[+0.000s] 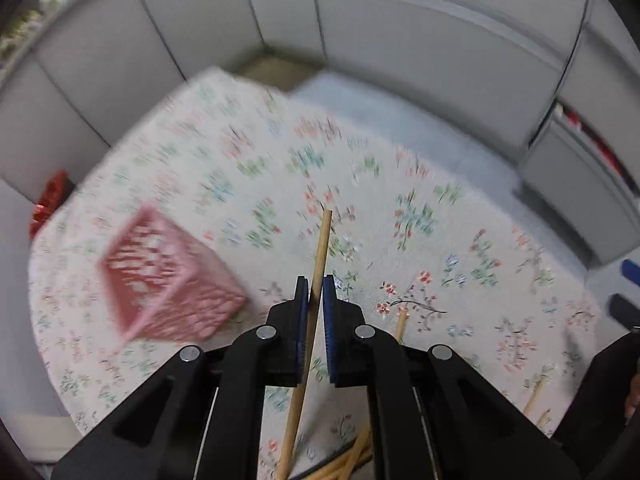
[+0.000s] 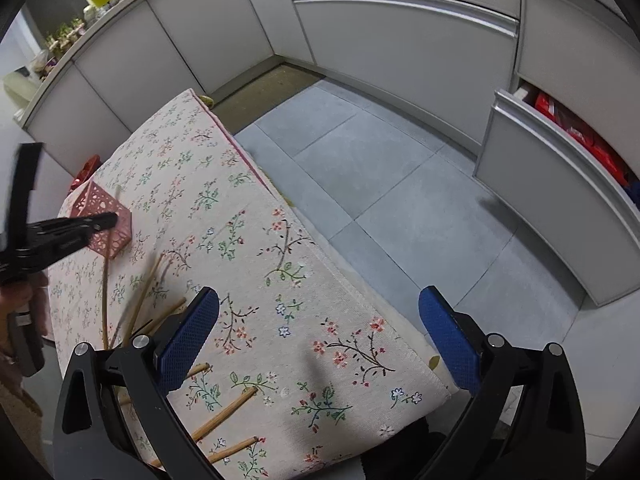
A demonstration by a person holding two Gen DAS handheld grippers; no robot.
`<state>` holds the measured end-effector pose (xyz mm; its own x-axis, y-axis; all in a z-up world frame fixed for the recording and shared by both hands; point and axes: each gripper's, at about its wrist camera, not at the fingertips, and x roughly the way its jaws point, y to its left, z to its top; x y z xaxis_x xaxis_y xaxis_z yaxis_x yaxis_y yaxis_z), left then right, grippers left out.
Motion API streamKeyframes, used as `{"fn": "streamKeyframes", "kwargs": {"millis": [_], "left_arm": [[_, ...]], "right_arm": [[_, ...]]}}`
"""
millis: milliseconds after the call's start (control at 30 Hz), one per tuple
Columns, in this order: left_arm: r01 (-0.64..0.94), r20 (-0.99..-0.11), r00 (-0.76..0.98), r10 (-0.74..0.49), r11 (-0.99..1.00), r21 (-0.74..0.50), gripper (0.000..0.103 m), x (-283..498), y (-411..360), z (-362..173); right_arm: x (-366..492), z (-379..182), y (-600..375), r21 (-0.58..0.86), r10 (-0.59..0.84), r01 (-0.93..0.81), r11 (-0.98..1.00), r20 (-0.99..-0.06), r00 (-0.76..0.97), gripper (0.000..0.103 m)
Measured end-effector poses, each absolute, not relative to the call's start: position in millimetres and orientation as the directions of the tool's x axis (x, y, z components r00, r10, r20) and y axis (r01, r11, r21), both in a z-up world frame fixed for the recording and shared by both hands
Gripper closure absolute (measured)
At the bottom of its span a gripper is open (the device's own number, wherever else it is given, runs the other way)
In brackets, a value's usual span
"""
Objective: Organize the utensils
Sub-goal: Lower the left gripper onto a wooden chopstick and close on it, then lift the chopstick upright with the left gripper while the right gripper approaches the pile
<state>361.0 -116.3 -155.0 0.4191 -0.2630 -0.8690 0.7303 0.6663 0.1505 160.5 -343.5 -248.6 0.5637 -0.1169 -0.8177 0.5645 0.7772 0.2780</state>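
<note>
My left gripper (image 1: 316, 280) is shut on one wooden chopstick (image 1: 325, 232), which sticks out past the blue pads and trails back under the jaws. It hangs above the floral tablecloth, right of a pink perforated holder (image 1: 160, 276). The right wrist view shows that same left gripper (image 2: 111, 219) just in front of the pink holder (image 2: 100, 200). My right gripper (image 2: 320, 296) is open over the cloth's near right edge, nothing between its pads. Several loose chopsticks (image 2: 224, 412) lie on the cloth beneath and left of it, and more chopsticks (image 1: 352, 460) show in the left wrist view.
The floral tablecloth (image 2: 200, 152) covers a low table whose right edge drops to a grey tiled floor (image 2: 380, 168). White cabinets ring the room; a drawer (image 2: 560, 200) at the right stands open with red packets inside. A person's hand (image 2: 16, 300) holds the left gripper.
</note>
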Motion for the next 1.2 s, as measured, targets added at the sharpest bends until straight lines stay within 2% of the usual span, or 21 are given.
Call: {"fn": "streamKeyframes", "kwargs": {"millis": [167, 233, 333, 433, 533, 600, 733, 1000, 1200], "left_arm": [[0.653, -0.739, 0.573, -0.356, 0.742, 0.149, 0.097, 307, -75, -83], [0.624, -0.696, 0.614, -0.371, 0.769, 0.140, 0.097, 293, -69, -78], [0.565, -0.618, 0.685, -0.387, 0.817, 0.114, 0.097, 267, -39, -45], [0.483, -0.540, 0.758, -0.366, 0.871, 0.087, 0.097, 242, -3, -23], [0.372, -0.477, 0.830, -0.289, 0.924, 0.086, 0.097, 225, 31, -4], [0.305, -0.441, 0.866, -0.234, 0.947, 0.098, 0.097, 218, 49, 6], [0.223, -0.386, 0.908, -0.164, 0.968, 0.114, 0.097, 205, 76, 16], [0.140, -0.333, 0.936, -0.113, 0.988, 0.059, 0.097, 217, 118, 2], [0.110, -0.335, 0.938, -0.091, 0.993, 0.039, 0.097, 232, 128, -7]], "right_arm": [[170, -236, -312, 0.235, -0.086, 0.441, 0.866, -0.800, 0.594, 0.007], [179, -226, -293, 0.204, -0.060, 0.356, 0.912, -0.791, 0.609, 0.007], [191, -215, -275, 0.177, -0.025, 0.267, 0.948, -0.791, 0.611, 0.007], [222, -196, -243, 0.165, 0.090, 0.073, 0.984, -0.800, 0.594, 0.007], [249, -189, -207, 0.099, 0.124, -0.075, 0.992, -0.817, 0.564, 0.007], [271, -191, -169, 0.072, 0.182, -0.232, 0.970, -0.849, 0.497, 0.008], [305, -208, -102, 0.092, 0.248, -0.421, 0.903, -0.909, 0.335, 0.022], [351, -252, -19, 0.090, 0.204, -0.544, 0.834, -0.967, 0.153, 0.055], [372, -272, 2, 0.068, 0.167, -0.558, 0.827, -0.978, 0.128, 0.065]]}}
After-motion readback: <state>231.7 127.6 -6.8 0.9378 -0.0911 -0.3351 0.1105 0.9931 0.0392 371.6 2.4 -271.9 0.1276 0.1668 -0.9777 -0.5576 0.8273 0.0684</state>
